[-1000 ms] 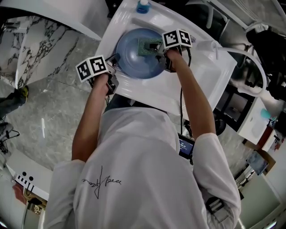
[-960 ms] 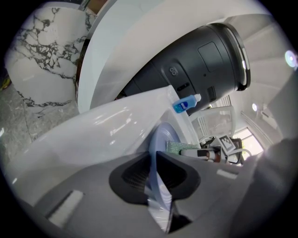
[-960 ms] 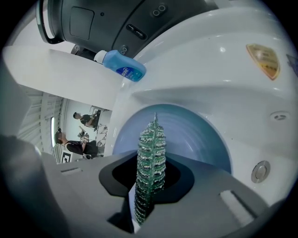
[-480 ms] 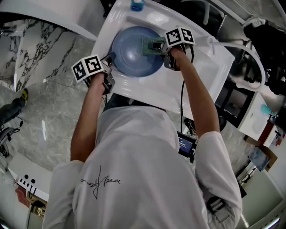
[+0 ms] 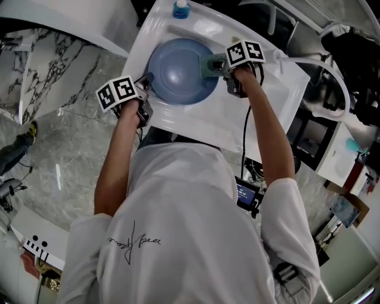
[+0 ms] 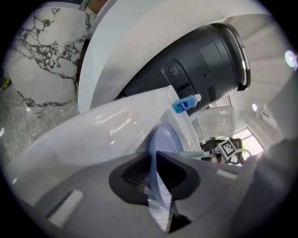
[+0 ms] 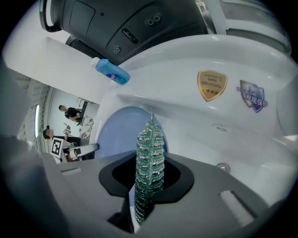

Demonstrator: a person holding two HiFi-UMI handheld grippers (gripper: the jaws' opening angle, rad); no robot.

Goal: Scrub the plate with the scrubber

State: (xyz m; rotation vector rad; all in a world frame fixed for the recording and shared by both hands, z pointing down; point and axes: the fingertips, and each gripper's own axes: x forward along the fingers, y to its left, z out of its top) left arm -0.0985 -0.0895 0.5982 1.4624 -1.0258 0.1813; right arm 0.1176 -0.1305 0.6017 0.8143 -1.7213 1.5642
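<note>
Down in the white sink (image 5: 261, 101) sits a blue plate (image 5: 178, 71). At the plate's 9 o'clock, the left gripper (image 5: 144, 83) has its jaws clamped on the rim. At 3 o'clock, the right gripper (image 5: 221, 64) pinches a green scrubber (image 5: 209, 66), which touches the plate's edge. A blue bottle (image 5: 180, 8) stands at 12 o'clock, just beyond the plate.

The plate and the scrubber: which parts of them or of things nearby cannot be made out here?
Left gripper view: the gripped part of the plate is hidden between the left gripper's jaws.
Right gripper view: the scrubber shows edge-on; its lower end is hidden in the right gripper.
Head view: the blue bottle label is too small to read.
Right gripper view: the stickers' print is too small.
</note>
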